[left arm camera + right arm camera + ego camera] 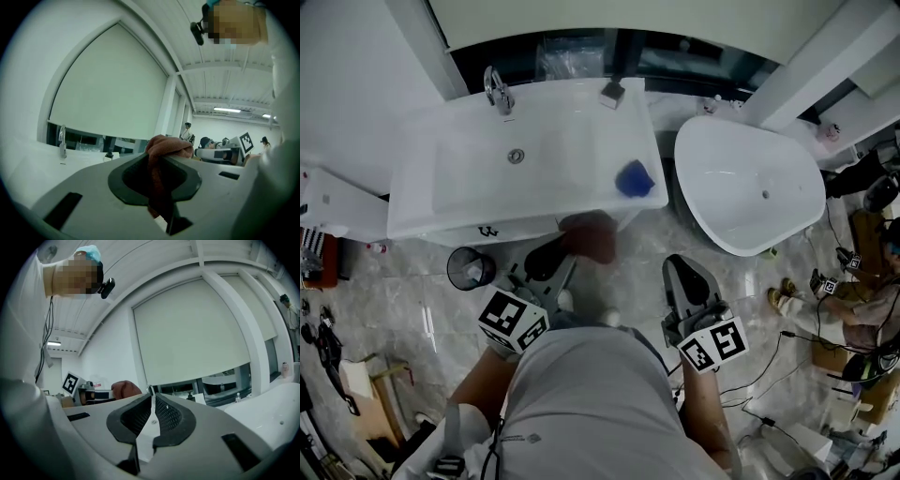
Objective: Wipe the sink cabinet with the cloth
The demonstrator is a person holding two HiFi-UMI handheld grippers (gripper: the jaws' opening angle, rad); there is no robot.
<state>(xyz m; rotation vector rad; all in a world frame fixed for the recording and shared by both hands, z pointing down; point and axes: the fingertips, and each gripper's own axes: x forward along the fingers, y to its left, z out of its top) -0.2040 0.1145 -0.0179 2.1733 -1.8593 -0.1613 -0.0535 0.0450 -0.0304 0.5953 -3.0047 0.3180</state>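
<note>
A reddish-brown cloth [591, 237] is pinched in my left gripper [551, 260], just in front of the white sink cabinet [525, 225] below the basin's front right edge. In the left gripper view the cloth [164, 154] bulges up from between the shut jaws of that gripper [161, 180]. My right gripper [689, 281] hangs over the marble floor to the right of the cabinet, its jaws pressed together on nothing. In the right gripper view this gripper [151, 420] points up at the window, and the cloth [125, 389] shows to its left.
The white basin [469, 178] carries a chrome tap [497, 89], a blue object [634, 178] near its right front corner and a small soap holder [612, 93]. A white bathtub [750, 187] stands to the right. A black bin [470, 269] sits on the floor at the left. A person sits at far right.
</note>
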